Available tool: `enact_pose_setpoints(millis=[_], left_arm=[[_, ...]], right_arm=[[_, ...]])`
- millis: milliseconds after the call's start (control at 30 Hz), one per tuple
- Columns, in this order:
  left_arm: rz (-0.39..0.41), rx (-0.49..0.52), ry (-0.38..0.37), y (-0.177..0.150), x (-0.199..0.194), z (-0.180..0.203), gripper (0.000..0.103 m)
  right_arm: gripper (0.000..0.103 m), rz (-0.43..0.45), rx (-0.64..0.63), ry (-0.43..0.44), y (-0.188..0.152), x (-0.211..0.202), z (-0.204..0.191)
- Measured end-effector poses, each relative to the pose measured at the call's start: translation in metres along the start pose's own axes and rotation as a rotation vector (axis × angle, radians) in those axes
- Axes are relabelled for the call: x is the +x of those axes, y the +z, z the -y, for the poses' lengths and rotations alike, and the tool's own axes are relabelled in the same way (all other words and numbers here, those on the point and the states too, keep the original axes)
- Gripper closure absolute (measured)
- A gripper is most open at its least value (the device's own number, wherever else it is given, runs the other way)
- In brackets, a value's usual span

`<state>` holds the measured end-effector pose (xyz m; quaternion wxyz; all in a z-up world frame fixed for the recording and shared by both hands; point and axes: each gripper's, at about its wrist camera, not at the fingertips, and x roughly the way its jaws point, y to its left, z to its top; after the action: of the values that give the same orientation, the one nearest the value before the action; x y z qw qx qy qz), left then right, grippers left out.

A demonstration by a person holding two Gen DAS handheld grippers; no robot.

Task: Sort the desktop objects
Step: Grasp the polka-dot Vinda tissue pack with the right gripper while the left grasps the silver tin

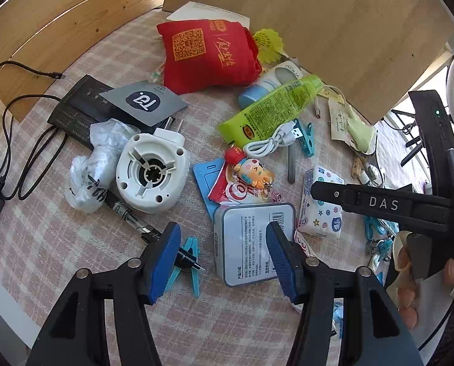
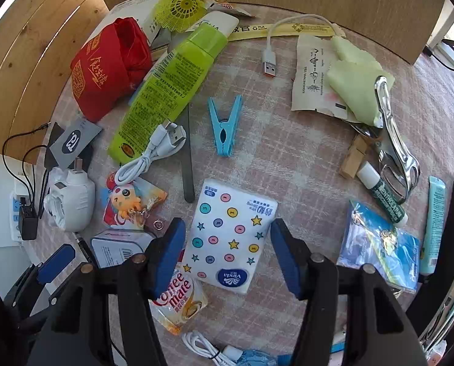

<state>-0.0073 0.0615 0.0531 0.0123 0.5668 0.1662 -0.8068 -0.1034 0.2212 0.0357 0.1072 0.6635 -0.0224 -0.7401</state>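
My left gripper (image 1: 223,259) is open above a grey-blue tin box (image 1: 248,244) on the checked cloth; the box lies between its blue pads. My right gripper (image 2: 227,259) is open over a Vinda tissue pack (image 2: 230,235), which also shows in the left wrist view (image 1: 318,204). Scattered around are a green bottle (image 2: 165,91), a red pouch (image 2: 107,64), a blue clothes peg (image 2: 225,125), a white USB cable (image 2: 150,152), a cartoon keychain (image 2: 126,201) and a Coffee-mate sachet (image 2: 181,299).
A white round device (image 1: 150,174), a black pen (image 1: 126,213), a teal peg (image 1: 190,262) and a black power strip (image 1: 77,113) lie left. Metal tongs (image 2: 391,140), a lip balm (image 2: 382,195), a blue packet (image 2: 379,244) and a teal tube (image 2: 434,222) lie right. Wooden panels (image 1: 318,15) stand behind.
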Motion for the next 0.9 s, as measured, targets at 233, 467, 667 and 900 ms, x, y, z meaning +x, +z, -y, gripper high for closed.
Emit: enact_pose_setpoints(millis=[233, 467, 667, 900], left_arm=[[-0.013, 0.066, 0.035, 0.002, 0.014, 0.028, 0.047], [-0.006, 0.151, 0.094, -0.007, 0.023, 0.053, 0.046], [-0.013, 0.137, 0.093, -0.010, 0.028, 0.053, 0.043], [-0.002, 0.170, 0.111, -0.009, 0.032, 0.062, 0.038]], right_arm=[[0.046, 0.000, -0.003, -0.014, 0.000, 0.002, 0.004], [0.046, -0.002, -0.044, -0.042, -0.007, -0.001, 0.015], [0.046, -0.024, -0.052, -0.071, -0.015, 0.001, 0.031], [0.049, -0.017, -0.067, -0.064, -0.023, -0.002, 0.030]])
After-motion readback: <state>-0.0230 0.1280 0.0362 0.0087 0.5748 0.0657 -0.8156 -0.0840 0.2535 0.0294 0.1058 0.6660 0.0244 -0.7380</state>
